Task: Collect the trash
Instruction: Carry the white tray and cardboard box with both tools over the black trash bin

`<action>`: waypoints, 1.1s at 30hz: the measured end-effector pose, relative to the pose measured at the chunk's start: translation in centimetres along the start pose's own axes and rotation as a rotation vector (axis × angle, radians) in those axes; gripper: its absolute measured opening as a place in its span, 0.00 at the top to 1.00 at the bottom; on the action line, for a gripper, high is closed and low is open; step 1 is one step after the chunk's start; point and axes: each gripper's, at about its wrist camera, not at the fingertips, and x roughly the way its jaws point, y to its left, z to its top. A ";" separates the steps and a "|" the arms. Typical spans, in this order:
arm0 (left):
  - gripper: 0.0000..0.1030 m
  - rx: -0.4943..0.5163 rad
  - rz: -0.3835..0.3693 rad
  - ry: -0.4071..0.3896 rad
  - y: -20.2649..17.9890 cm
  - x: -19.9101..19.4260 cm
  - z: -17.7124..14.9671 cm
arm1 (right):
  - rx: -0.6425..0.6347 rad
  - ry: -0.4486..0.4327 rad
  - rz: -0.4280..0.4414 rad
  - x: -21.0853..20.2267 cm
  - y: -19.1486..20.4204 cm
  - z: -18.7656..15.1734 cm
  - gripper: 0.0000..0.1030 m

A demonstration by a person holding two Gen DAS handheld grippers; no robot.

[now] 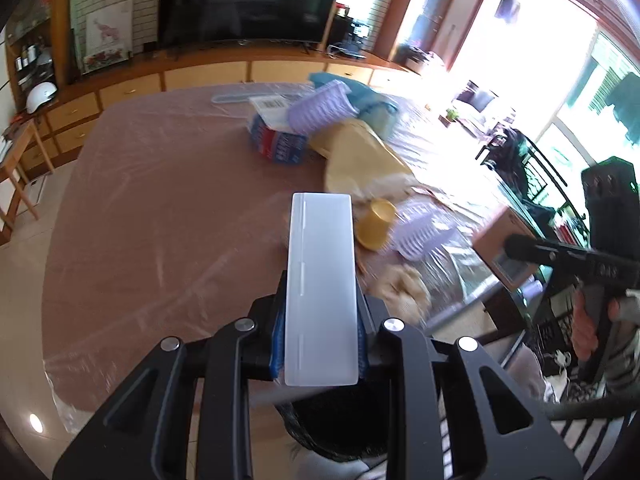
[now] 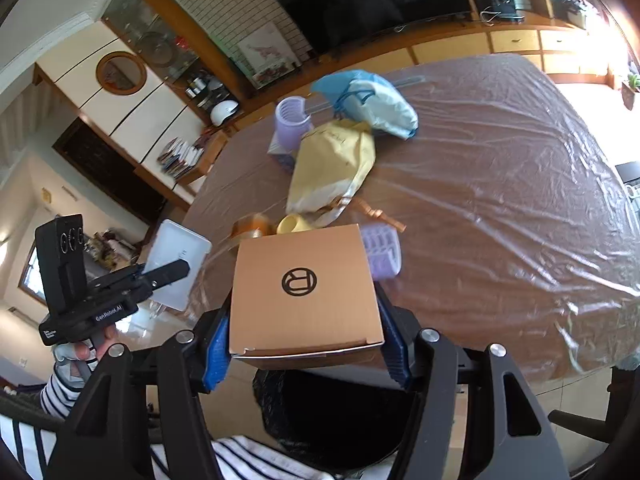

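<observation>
At the lower centre of the left wrist view, we find the left gripper (image 1: 322, 344) clamped on a flat translucent white plastic case (image 1: 321, 292), which stands up between the blue pads and blocks part of the table beyond. At the lower centre of the right wrist view, the right gripper (image 2: 306, 354) is closed on a tan cardboard box (image 2: 305, 292) bearing a round black logo, its blue pads pressed against both side walls. Directly beneath both tools, at the bottom of each frame, we note a black trash bag (image 2: 336, 412) with its mouth open; both items hang above it and neither has been let go. We judge the task to be partly advanced: two pieces are lifted and positioned for disposal, but the drop itself is not yet done. Much remains on the plastic-covered table (image 2: 500, 184). In the middle of the right wrist view lie a yellow paper envelope (image 2: 334, 168), a blue and white bag (image 2: 372, 100), a purple ribbed cup (image 2: 292, 122), a yellow cup (image 2: 294, 224), a roll of tape (image 2: 250, 226) and a purple slotted basket (image 2: 382, 252) just behind the box. A blue printed carton (image 1: 276, 142) sits in the upper centre of the left wrist view. We cannot tell which of these count as trash.
</observation>
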 end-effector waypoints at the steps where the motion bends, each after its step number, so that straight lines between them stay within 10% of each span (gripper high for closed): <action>1: 0.73 0.010 -0.010 0.006 -0.3 -0.1 -0.4 | -0.003 0.008 0.010 -0.1 0.2 -0.3 0.42; 17: 0.73 0.143 -0.142 0.121 -4.9 -0.1 -6.1 | -0.084 0.152 0.065 1.1 1.8 -5.8 0.42; 33: 0.73 0.216 -0.055 0.229 -6.4 5.6 -10.1 | -0.137 0.285 -0.070 4.7 -0.3 -10.6 0.42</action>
